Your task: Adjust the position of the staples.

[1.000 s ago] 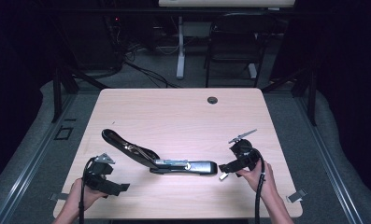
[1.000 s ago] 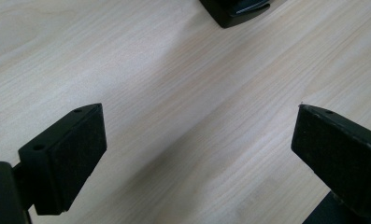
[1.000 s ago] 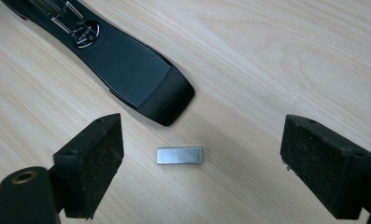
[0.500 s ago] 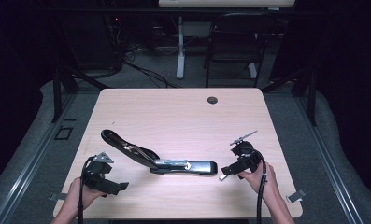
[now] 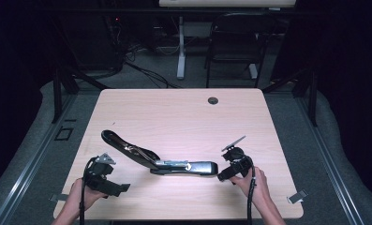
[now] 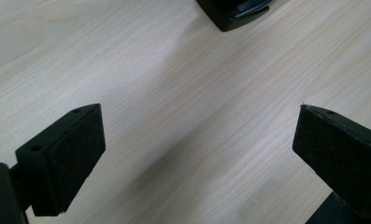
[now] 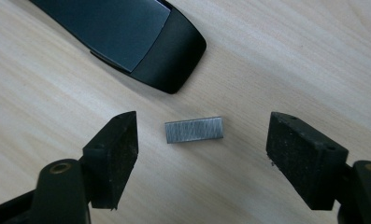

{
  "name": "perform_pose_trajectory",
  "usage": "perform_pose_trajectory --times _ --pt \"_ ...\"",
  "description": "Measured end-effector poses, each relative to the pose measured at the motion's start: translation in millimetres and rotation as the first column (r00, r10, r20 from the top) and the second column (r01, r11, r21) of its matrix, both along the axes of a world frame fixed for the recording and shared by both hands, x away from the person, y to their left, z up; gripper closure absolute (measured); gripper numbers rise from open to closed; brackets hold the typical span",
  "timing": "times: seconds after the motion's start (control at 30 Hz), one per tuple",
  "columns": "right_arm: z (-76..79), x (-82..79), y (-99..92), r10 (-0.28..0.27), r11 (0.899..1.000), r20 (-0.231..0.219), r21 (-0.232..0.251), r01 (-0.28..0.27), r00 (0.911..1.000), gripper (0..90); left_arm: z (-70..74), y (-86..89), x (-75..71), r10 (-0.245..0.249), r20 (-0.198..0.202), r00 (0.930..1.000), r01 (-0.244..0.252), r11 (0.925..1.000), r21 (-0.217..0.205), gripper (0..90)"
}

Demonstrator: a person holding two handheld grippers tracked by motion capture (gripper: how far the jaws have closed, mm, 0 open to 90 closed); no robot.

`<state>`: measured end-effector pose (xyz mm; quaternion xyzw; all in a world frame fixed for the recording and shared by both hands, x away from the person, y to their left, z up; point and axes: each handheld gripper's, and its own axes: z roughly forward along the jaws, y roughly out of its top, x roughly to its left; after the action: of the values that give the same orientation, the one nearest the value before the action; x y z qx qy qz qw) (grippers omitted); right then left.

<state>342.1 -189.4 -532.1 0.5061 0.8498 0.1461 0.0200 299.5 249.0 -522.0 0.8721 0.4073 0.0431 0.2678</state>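
Note:
A black stapler (image 5: 174,165) lies opened flat on the wooden table (image 5: 183,112), its lid arm reaching up to the left. Its rounded dark end (image 7: 127,32) shows in the right gripper view. Just below it lies a short strip of grey staples (image 7: 194,129). My right gripper (image 7: 202,149) points down over the strip, one jaw on either side. The jaws have just been closing, and the pads stand clear of the strip. At the table's front left, my left gripper (image 6: 197,149) hangs open over bare wood. A corner of the stapler (image 6: 234,11) lies beyond it.
A round black grommet (image 5: 213,100) sits near the table's far edge. Beyond the table, a chair (image 5: 233,42) and a desk leg (image 5: 181,47) stand on the dark floor. A small grey clip (image 5: 297,197) sticks out at the table's front right edge.
My right gripper has sunk a little toward the table beside the stapler's right end. The left hand has kept still.

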Motion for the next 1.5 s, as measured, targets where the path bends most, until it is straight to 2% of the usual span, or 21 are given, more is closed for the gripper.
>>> perform_pose_trajectory --times 0.07,0.13,0.17,0.23,0.27,0.43,0.63,0.77,1.0,1.07,1.23,1.27,1.3,1.37,1.5 --pt "-3.8 1.1 4.2 -0.004 1.0 0.005 -0.01 0.004 1.0 29.0 -0.2 -0.1 -0.2 -0.005 -0.004 1.0 0.005 1.0 0.002 2.9" --pt "-7.8 1.9 8.3 -0.013 1.0 0.002 0.002 0.013 0.9999 29.4 -0.1 -0.2 -0.5 -0.006 -0.004 1.0 0.006 1.0 0.002 2.9" --pt "-6.5 3.3 8.6 0.002 1.0 -0.013 -0.025 -0.002 0.9999 31.6 0.0 -0.2 -0.5 -0.006 -0.003 1.0 0.006 1.0 0.0 2.9" --pt "-7.6 4.2 10.5 -0.005 1.0 -0.009 -0.025 0.005 1.0 34.0 0.2 -0.5 -0.3 -0.007 -0.003 1.0 0.007 1.0 0.0 2.9" --pt "-7.6 5.4 10.2 -0.003 0.999 -0.011 -0.042 0.002 0.9999 36.0 -0.1 -0.7 -0.1 -0.008 -0.004 1.0 0.008 1.0 0.0 3.0" --pt "-9.5 7.2 8.5 -0.039 0.999 -0.002 -0.035 0.039 0.9992 36.4 -0.9 -2.4 -0.1 -0.014 -0.005 0.9999 0.014 0.9999 0.009 3.0" --pt "-11.3 8.8 6.9 -0.071 0.997 0.03 -0.029 0.072 0.997 36.5 -2.0 -4.3 0.6 -0.019 -0.01 0.9998 0.019 0.9998 0.012 3.1" --pt "-14.7 9.5 6.2 -0.052 0.997 0.002 -0.063 0.052 0.9986 37.9 -2.2 -5.4 0.9 -0.022 -0.012 0.9997 0.022 0.9996 0.016 3.0" --pt "-14.7 7.4 3.9 -0.041 0.996 0.006 -0.083 0.042 0.9991 39.8 -2.4 -5.9 1.4 -0.027 -0.015 0.9995 0.027 0.9995 0.015 3.0" --pt "-13.5 7.8 2.2 -0.03 0.995 -0.014 -0.098 0.028 0.9994 39.9 -2.3 -6.0 1.3 -0.025 -0.014 0.9996 0.025 0.9996 0.013 3.0" --pt "-14.2 7.0 -0.6 -0.034 0.996 -0.018 -0.088 0.032 0.9993 40.3 -1.9 -5.8 1.4 -0.026 -0.013 0.9996 0.026 0.9996 0.015 2.9" --pt "-13.8 7.3 -1.9 -0.029 0.994 -0.017 -0.101 0.027 0.9994 40.3 -2.0 -5.7 1.5 -0.026 -0.013 0.9996 0.026 0.9995 0.015 2.9" --pt "-16.0 5.9 -1.8 -0.053 0.996 0.004 -0.077 0.053 0.9986 40.5 -1.8 -5.6 1.4 -0.025 -0.013 0.9996 0.025 0.9995 0.017 2.8" --pt "-13.3 7.3 -4.5 -0.023 0.994 -0.025 -0.106 0.021 0.9994 40.9 -1.6 -5.4 1.3 -0.027 -0.012 0.9996 0.027 0.9995 0.017 2.8" --pt "-13.4 6.6 -6.4 -0.019 0.996 -0.027 -0.093 0.016 0.9995 41.7 -1.3 -5.3 1.1 -0.028 -0.012 0.9995 0.029 0.9994 0.019 2.8"
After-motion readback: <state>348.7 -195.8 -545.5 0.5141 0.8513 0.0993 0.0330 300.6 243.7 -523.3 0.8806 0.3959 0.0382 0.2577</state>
